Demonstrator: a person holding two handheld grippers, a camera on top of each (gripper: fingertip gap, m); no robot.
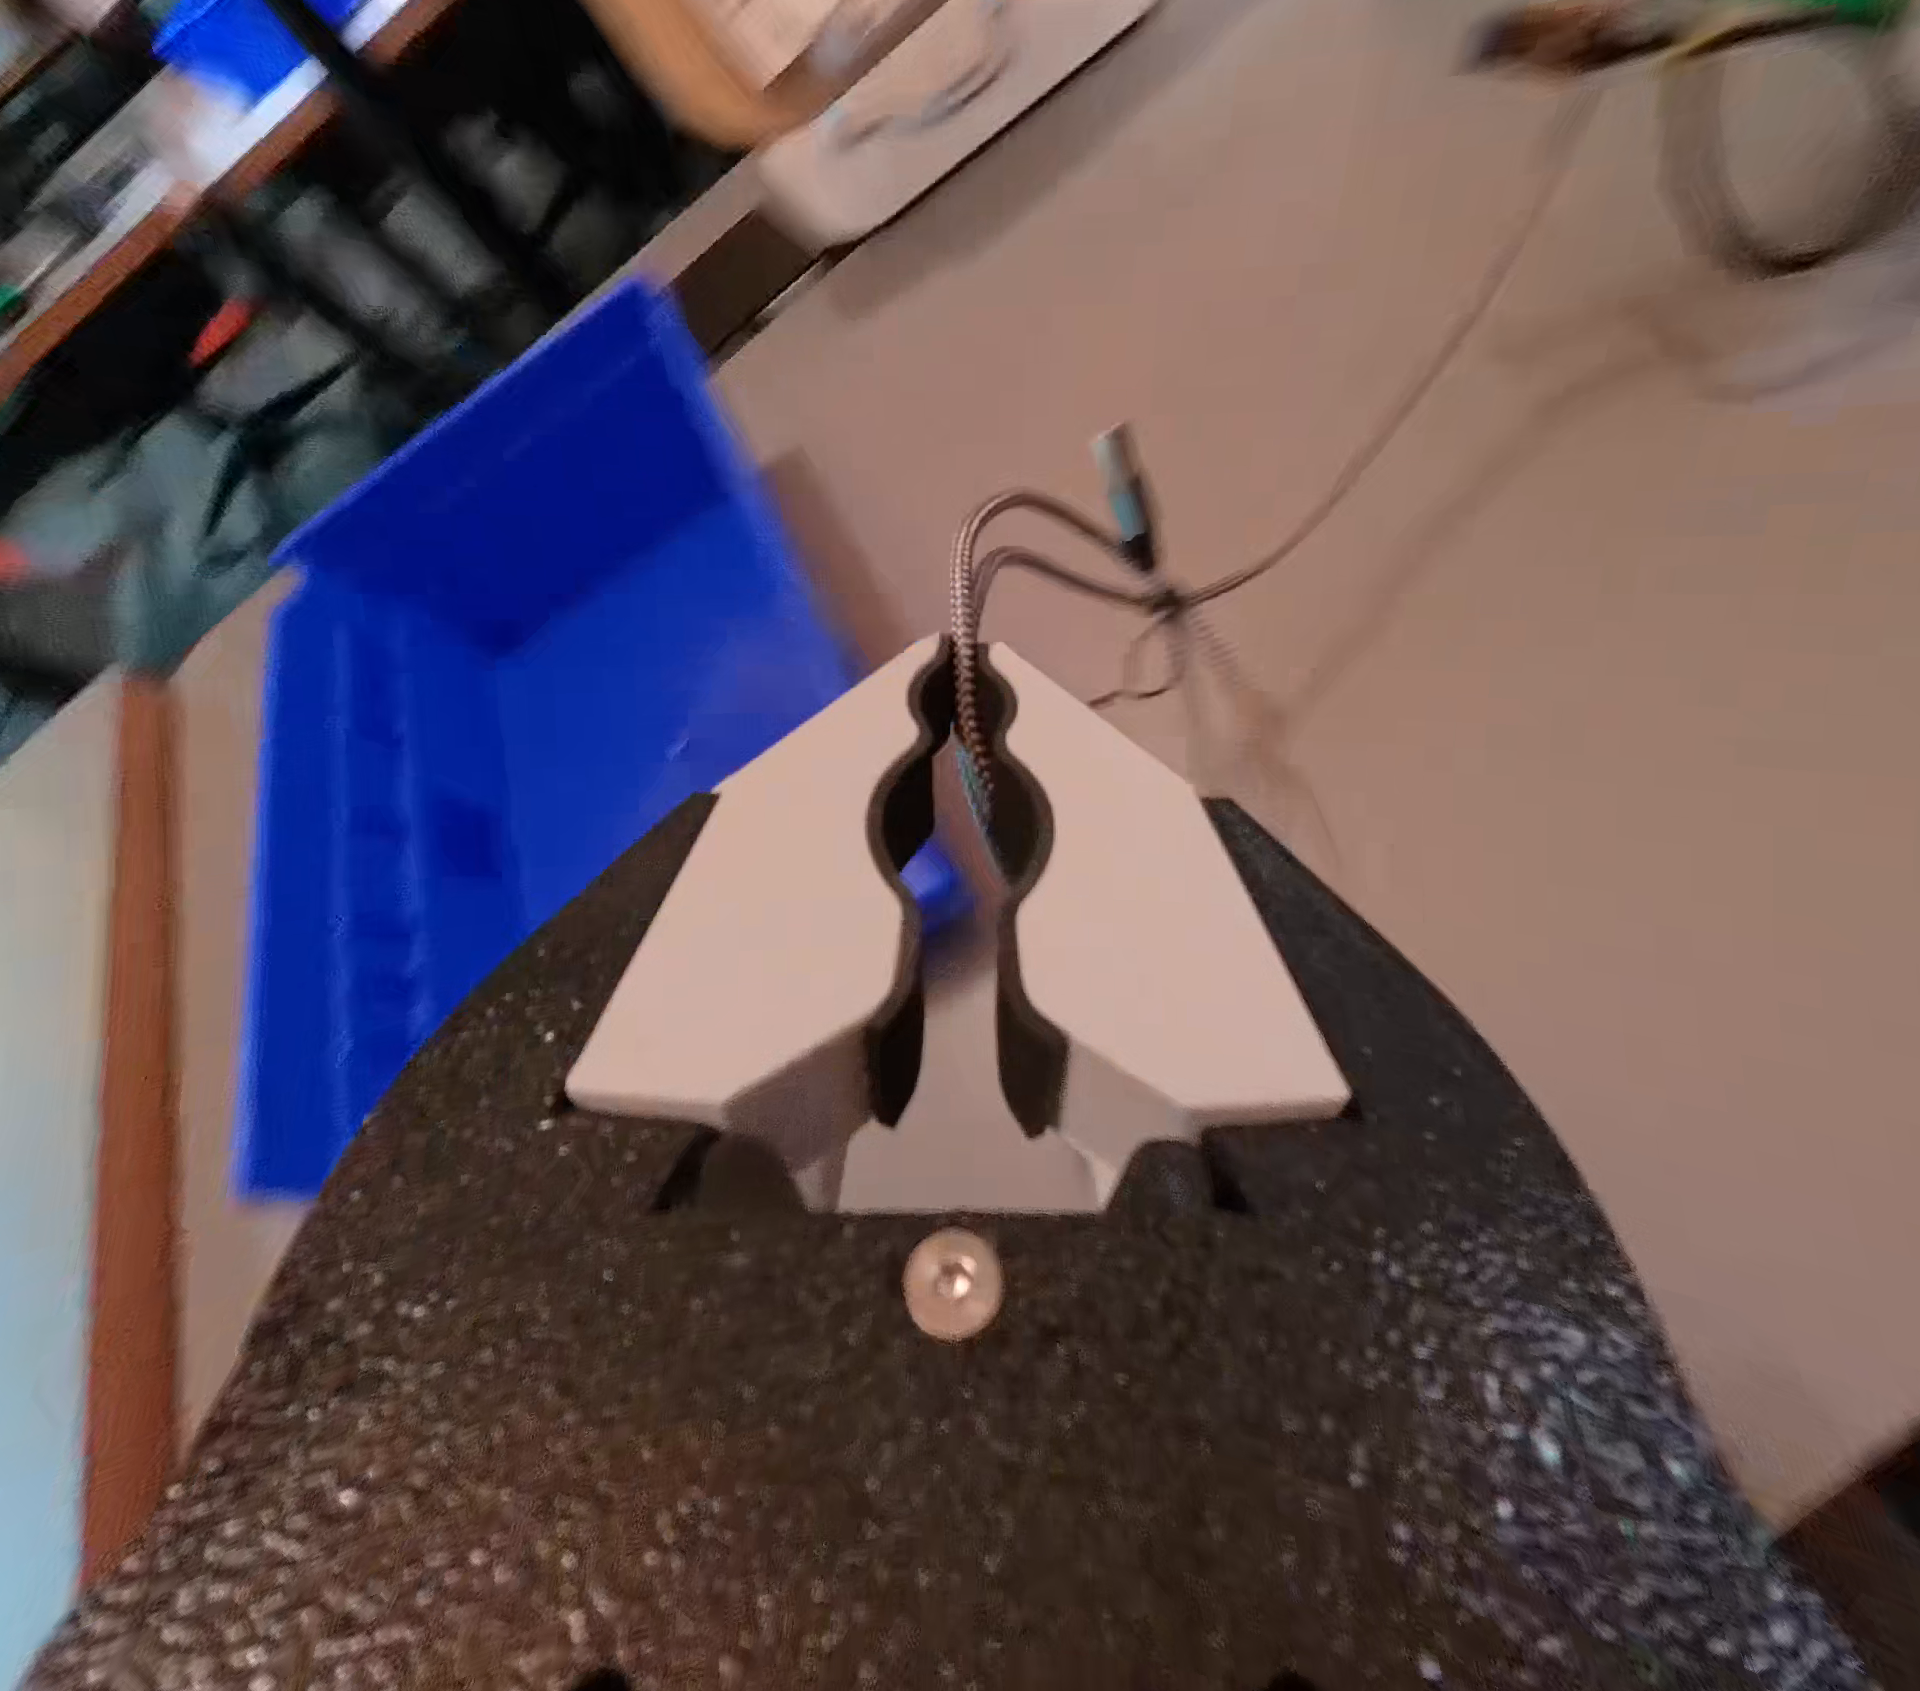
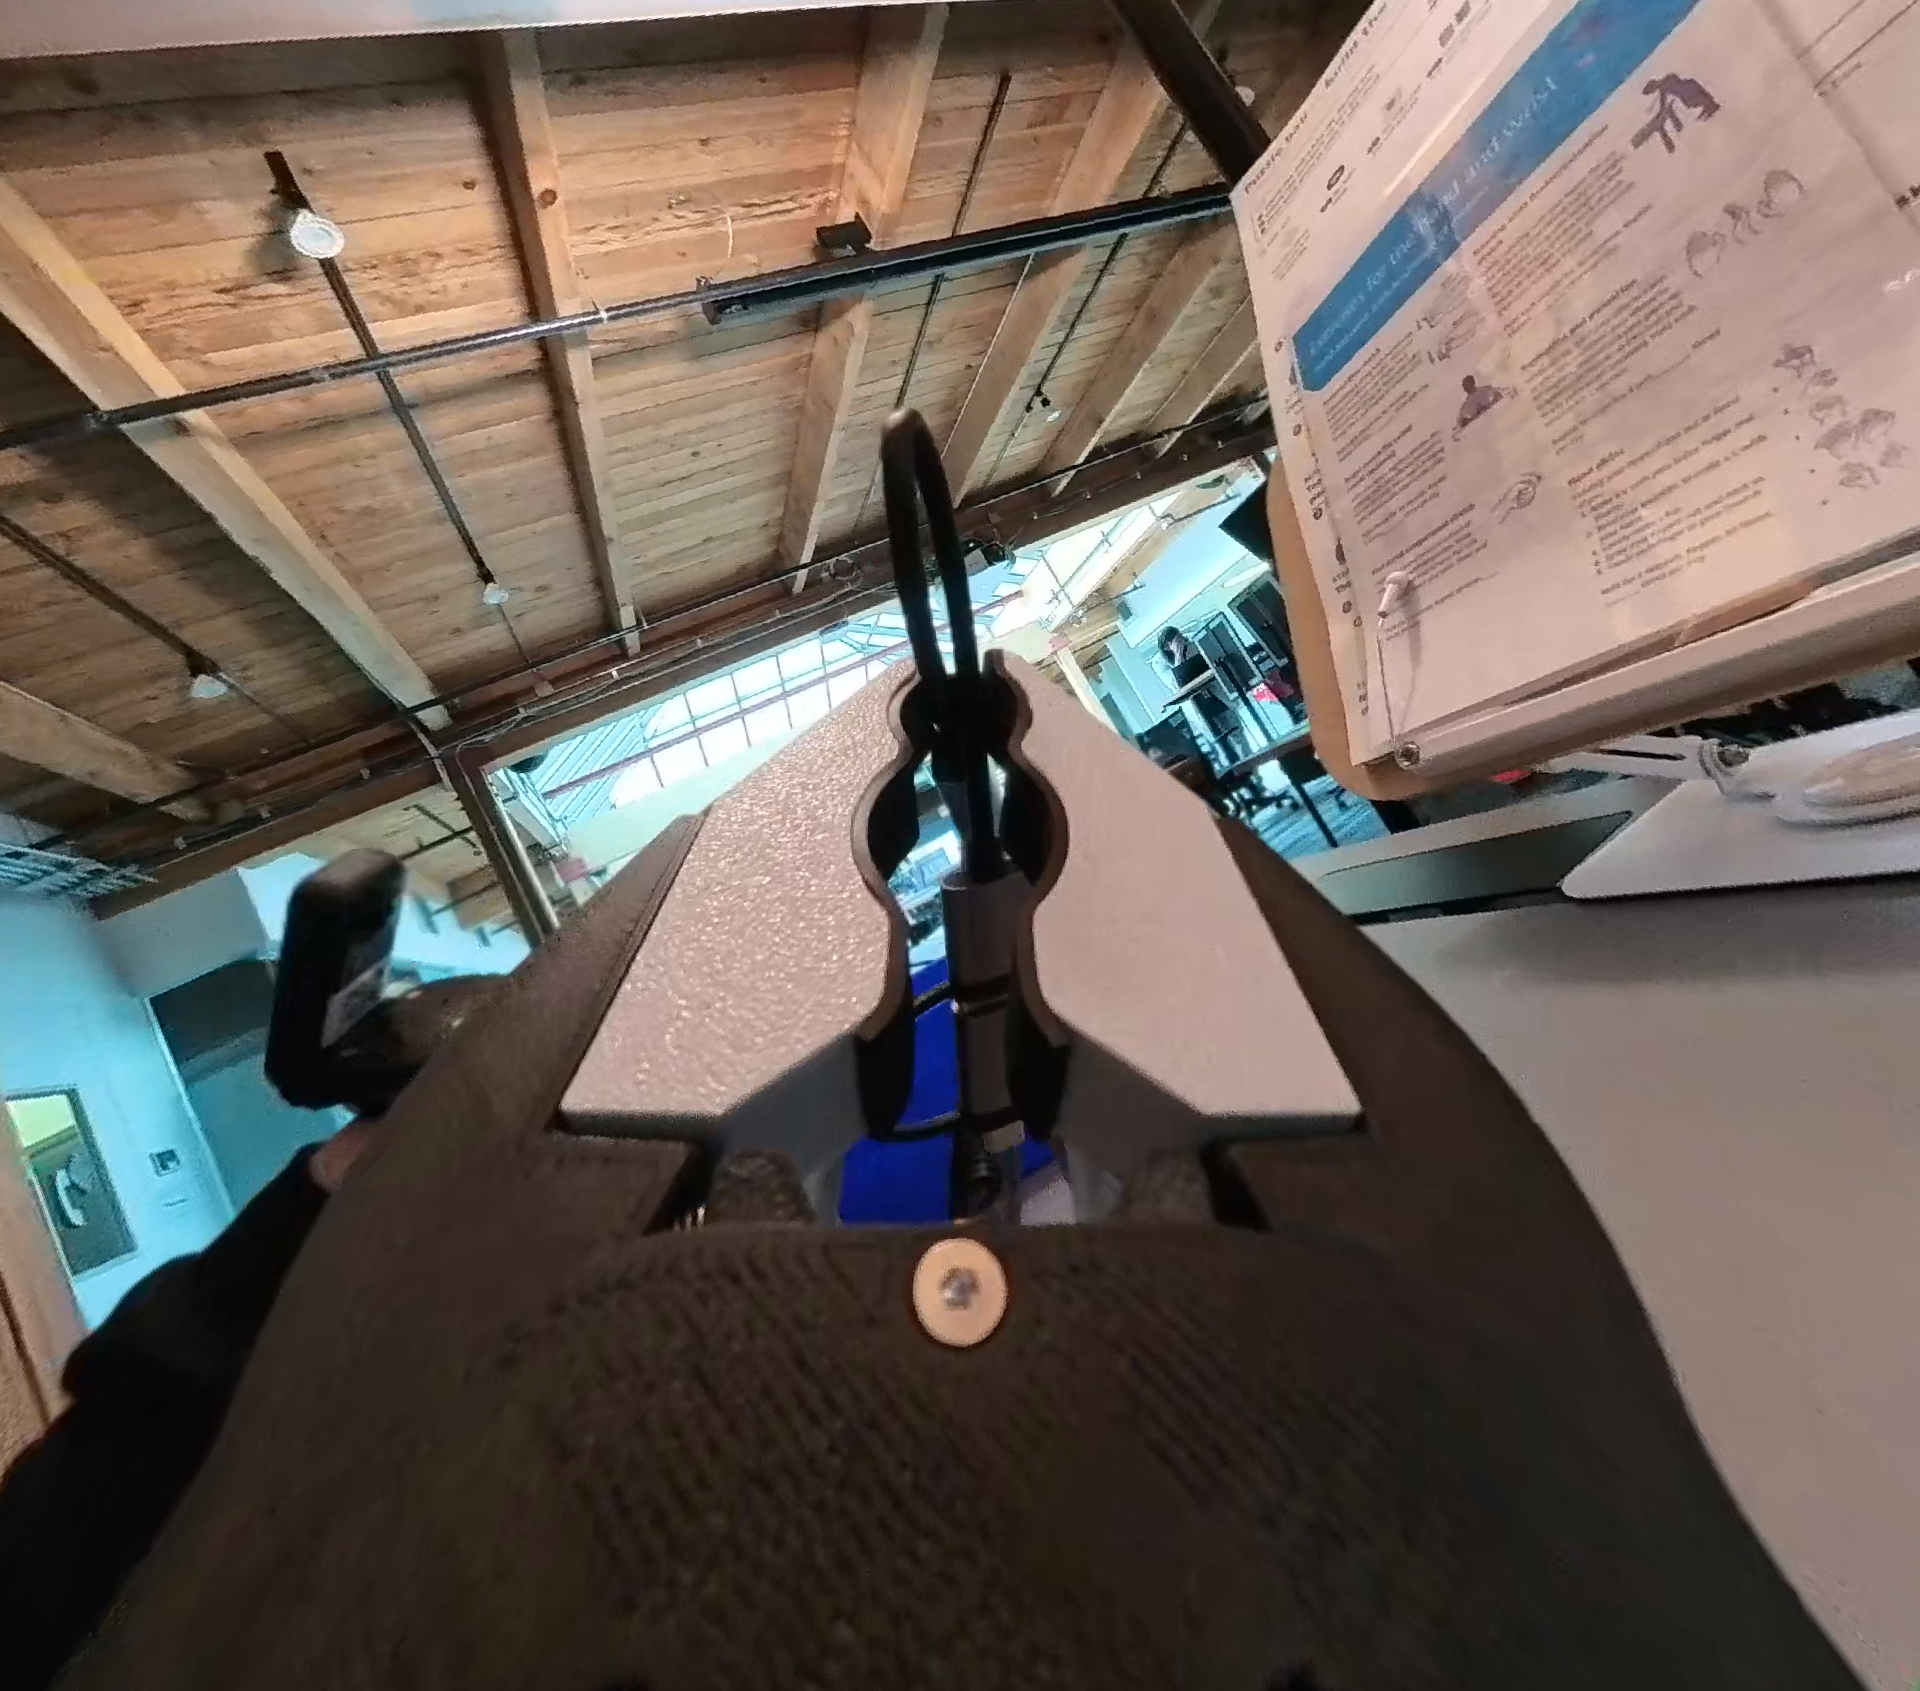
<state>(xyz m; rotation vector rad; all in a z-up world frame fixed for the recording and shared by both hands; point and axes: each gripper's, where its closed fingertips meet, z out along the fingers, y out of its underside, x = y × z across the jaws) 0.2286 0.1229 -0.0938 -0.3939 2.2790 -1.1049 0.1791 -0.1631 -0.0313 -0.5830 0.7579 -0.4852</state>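
**Both grippers clenched on cables, right one aimed at the ceiling**

Wooden ceiling [image 2: 436, 270]: planks and joists fill most of the right wrist view, crossed by a dark rail; this camera points steeply upward.

Table [image 1: 1455, 914]: pale top, taking up the right side of the blurred left wrist view.

Blue bin [image 1: 499, 789]: open-topped, on the table just left of the left gripper's fingers.

Printed sheet [image 2: 1579, 311]: under a clear cover on a tilted board, upper right of the right wrist view.

Left gripper [image 1: 964, 685]: grey fingers pinched together on a braided silver cable [image 1: 971, 665]. The cable is doubled at the tips and arches away over the table, ending in a metal plug [image 1: 1124, 488] held clear of the surface.

Right gripper [image 2: 961, 696]: fingers closed on a black cable [image 2: 925, 561]. Its loop stands up past the tips; a dark connector body [image 2: 977, 997] lies lower in the gap between the fingers.
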